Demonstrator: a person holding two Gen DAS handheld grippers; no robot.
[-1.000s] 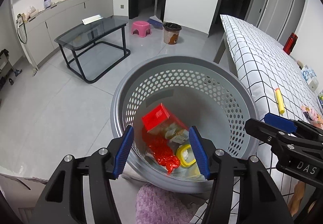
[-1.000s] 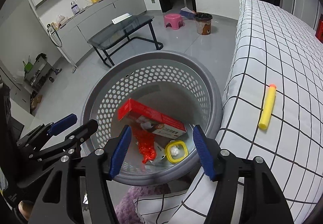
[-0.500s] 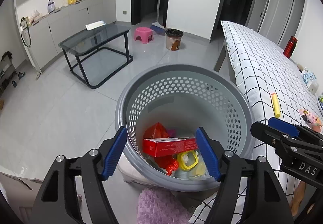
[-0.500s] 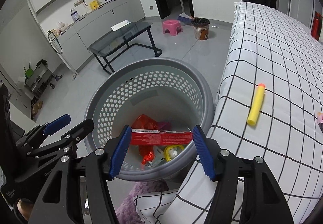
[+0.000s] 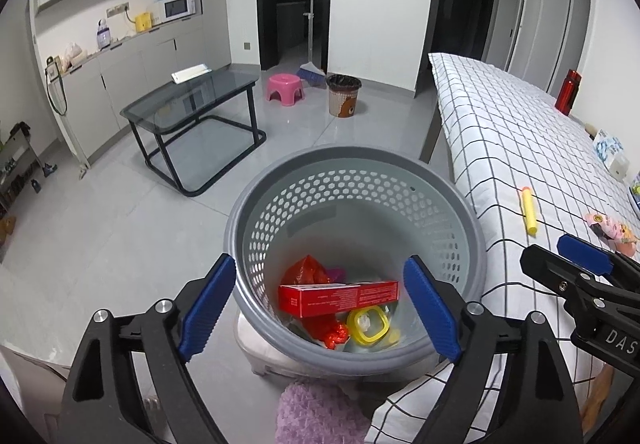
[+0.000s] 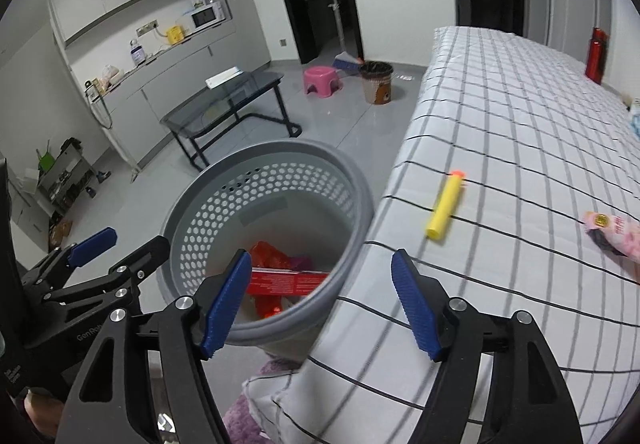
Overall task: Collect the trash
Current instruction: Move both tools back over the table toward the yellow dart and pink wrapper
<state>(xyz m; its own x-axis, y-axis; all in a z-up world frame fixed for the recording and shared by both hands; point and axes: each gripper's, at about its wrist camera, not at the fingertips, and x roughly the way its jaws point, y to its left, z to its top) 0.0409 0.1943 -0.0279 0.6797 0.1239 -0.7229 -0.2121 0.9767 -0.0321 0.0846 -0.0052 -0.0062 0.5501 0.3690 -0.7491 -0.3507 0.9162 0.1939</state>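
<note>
At two o'clock from your right gripper [image 6: 316, 304], on the bed [image 6: 520, 116], lies the yellow foam dart [image 6: 444, 206]: light, soft, squashable. Pinch it mid-length. Both jaws, left gripper [image 5: 320, 308] included, are spread, empty.

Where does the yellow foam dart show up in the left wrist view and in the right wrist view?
Left wrist: yellow foam dart far right, on the checked bedsheet.
Right wrist: dart right of centre, blurred.
Shared landmark: grey laundry basket left of it.

Left claw [image 5: 320, 304] spread wide and empty, right claw [image 6: 320, 308] likewise
</note>
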